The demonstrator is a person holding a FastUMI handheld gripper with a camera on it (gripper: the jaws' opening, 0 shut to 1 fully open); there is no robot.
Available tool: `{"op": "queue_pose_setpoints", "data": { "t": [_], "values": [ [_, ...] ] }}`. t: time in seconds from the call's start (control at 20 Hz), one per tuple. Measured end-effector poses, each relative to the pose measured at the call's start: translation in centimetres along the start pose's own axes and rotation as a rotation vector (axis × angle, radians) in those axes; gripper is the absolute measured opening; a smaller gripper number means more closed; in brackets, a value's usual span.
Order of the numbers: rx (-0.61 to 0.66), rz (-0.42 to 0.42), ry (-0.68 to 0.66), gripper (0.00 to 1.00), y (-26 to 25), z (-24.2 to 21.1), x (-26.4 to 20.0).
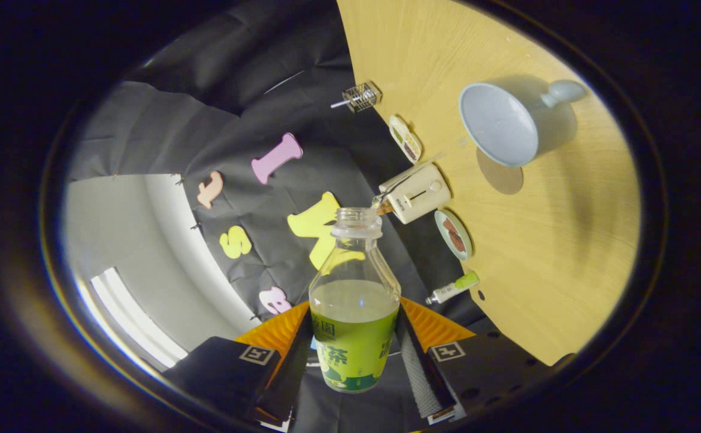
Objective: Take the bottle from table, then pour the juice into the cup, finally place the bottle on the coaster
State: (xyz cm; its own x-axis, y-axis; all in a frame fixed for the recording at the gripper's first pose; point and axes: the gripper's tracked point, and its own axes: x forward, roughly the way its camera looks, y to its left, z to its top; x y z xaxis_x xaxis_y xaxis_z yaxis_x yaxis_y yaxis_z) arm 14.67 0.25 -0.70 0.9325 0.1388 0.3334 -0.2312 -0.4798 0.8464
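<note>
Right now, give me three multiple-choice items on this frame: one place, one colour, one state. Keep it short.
1. Where is the bottle?
A. between the fingers of the hand-held gripper
B. lying on the table
C. inside the cup

2. What colour is the cup?
A. red
B. pale blue
C. black

3. What is the state of the bottle's mouth?
A. capped
B. corked
C. open, no cap

Answers:
1. A: both fingers press on the bottle's sides, and it is held off the table.
2. B: its rim, wall and handle all look pale blue against the wooden table.
3. C: the clear neck ends in a bare rim with nothing over it.
</note>
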Motion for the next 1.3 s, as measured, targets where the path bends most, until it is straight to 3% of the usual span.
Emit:
{"op": "queue_pose_setpoints", "data": {
  "t": [0.45,0.95,1.2,1.3],
  "values": [
    [0.138,0.041,-0.002,0.79,1.1,0.1,0.1],
    [0.209,0.066,-0.003,0.79,1.7,0.1,0.0],
    [0.144,0.042,-0.023,0.79,0.8,0.5,0.5],
    [0.064,0.012,-0.040,0.79,-0.2,0.7,0.4]
  ]
}}
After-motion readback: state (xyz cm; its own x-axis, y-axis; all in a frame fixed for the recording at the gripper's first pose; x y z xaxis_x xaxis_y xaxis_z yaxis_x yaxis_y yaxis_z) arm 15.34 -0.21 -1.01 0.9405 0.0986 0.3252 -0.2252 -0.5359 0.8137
